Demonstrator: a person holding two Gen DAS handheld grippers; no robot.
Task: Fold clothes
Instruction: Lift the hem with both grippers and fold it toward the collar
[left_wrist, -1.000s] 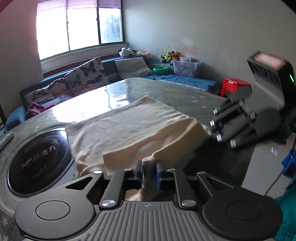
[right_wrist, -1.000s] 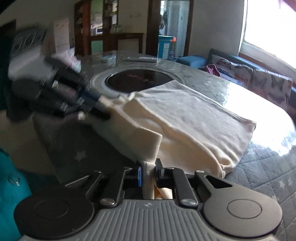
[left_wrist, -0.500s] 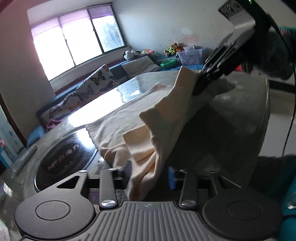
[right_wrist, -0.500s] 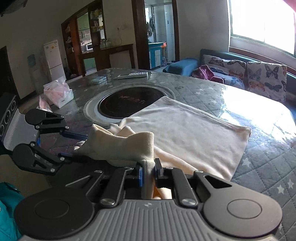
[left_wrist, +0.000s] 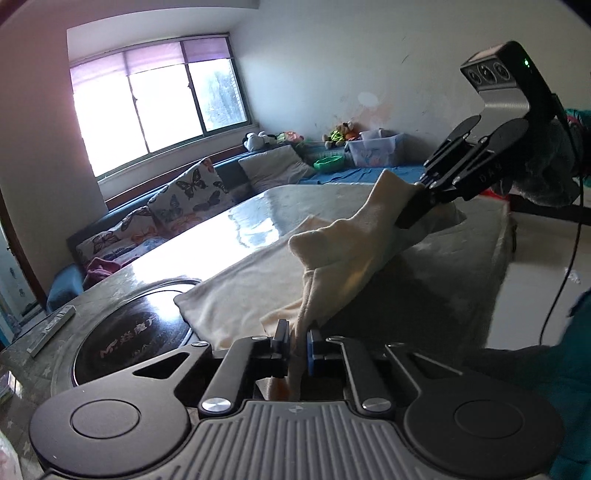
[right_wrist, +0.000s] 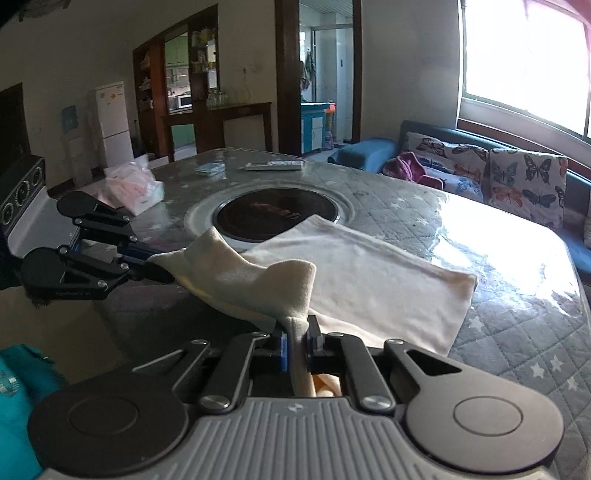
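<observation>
The room was a lived-in sitting room with a pale, stained wall and a wide window (left_wrist: 155, 110) under a purple blind, bright daylight pouring through it. Below the window ran a dark blue sofa (right_wrist: 576, 206) lined with white cushions printed with butterflies (right_wrist: 524, 184), and a magenta cloth (right_wrist: 413, 168) lay bunched on the seat. Stuffed toys (left_wrist: 338, 133) and a clear plastic storage bin (left_wrist: 375, 149) sat along the far wall. On the opposite side a dark wooden doorway opened toward a kitchen, and a white refrigerator (right_wrist: 112, 122) stood against the wall.

The work surface was a large table covered in grey quilted fabric with white stars (right_wrist: 517, 354), under a glossy clear sheet that caught the window glare. A round black induction cooktop (right_wrist: 277, 216) was set into its middle. A grey remote control (left_wrist: 51, 326) lay near the cooktop, and a pink-and-white tissue pack (right_wrist: 135, 190) sat toward the table's edge.

A cream-coloured soft garment (right_wrist: 369, 280) lay mostly flat beside the cooktop, its near edge lifted off the table. The left gripper (left_wrist: 295, 349) had its jaws closed tight on one corner of that raised edge. The right gripper (right_wrist: 295, 341) likewise clamped the other corner between its pads. The fabric hung slack in a rumpled ridge between the two.
</observation>
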